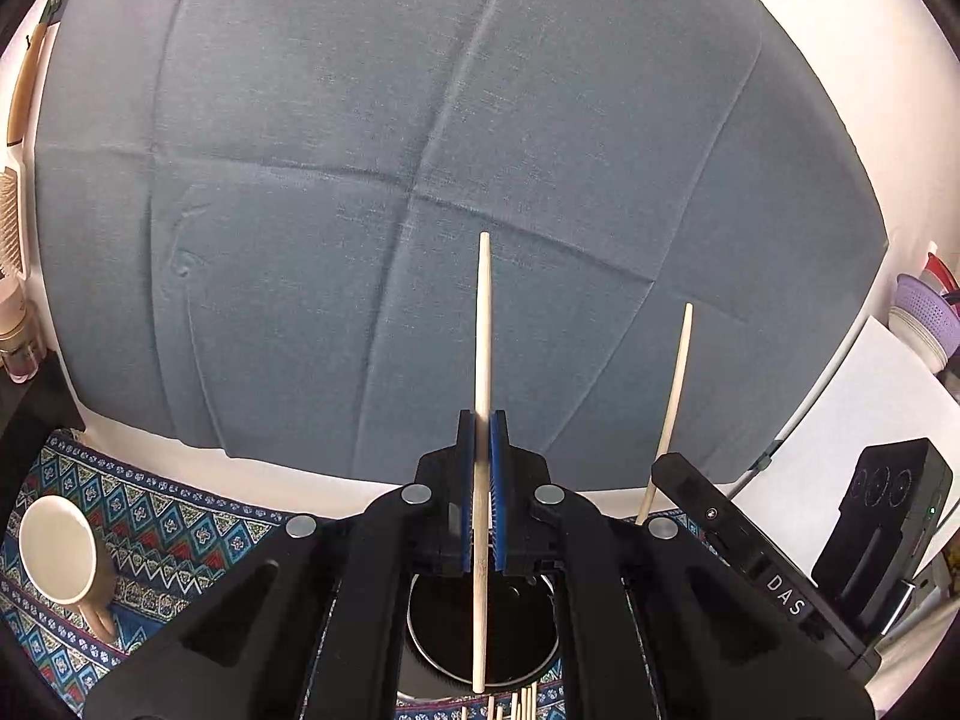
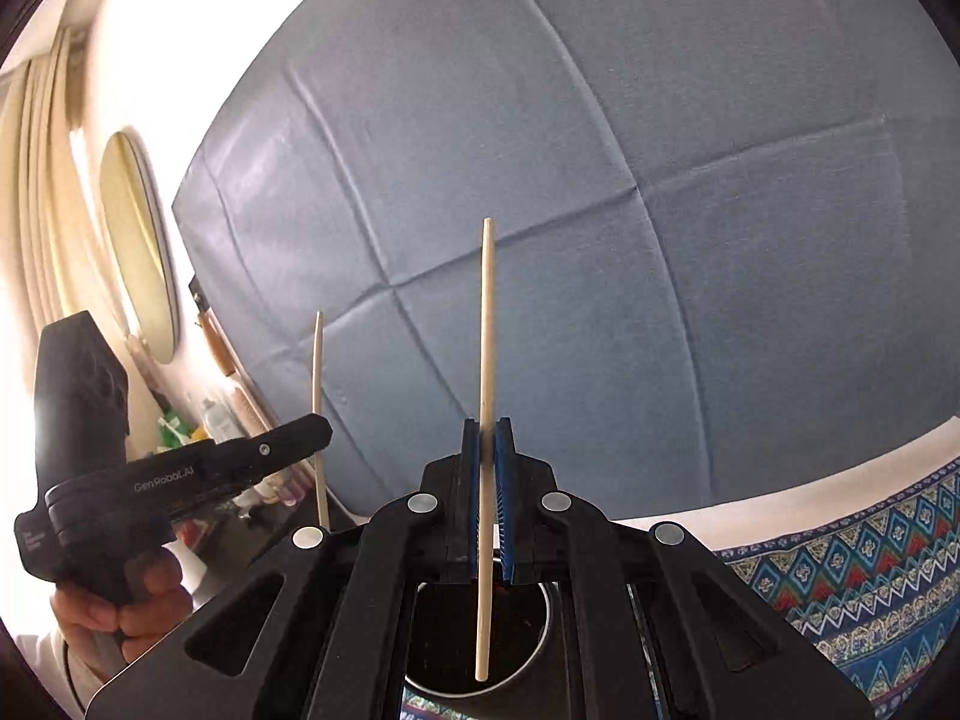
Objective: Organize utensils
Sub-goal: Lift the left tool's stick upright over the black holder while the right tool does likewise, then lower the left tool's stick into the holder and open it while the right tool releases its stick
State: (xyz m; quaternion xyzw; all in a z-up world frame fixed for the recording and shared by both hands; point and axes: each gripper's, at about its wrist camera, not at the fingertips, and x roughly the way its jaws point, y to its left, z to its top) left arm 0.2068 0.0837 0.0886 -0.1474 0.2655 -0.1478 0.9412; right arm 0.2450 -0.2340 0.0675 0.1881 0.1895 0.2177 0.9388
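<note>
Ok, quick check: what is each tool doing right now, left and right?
Left tool: closed on a chopstick.
Right tool: closed on another chopstick.

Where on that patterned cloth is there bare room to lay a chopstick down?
The patterned cloth lies bare between the cup and the left gripper, and again to the right of the right gripper. It is crowded below the grippers: a round holder and a row of chopsticks.

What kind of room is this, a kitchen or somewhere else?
Probably a lived-in home room, not a lab. A patterned tablecloth covers the table, a mug lies on it, and an oval mirror hangs beside curtains. A blue sheet is the backdrop.
</note>
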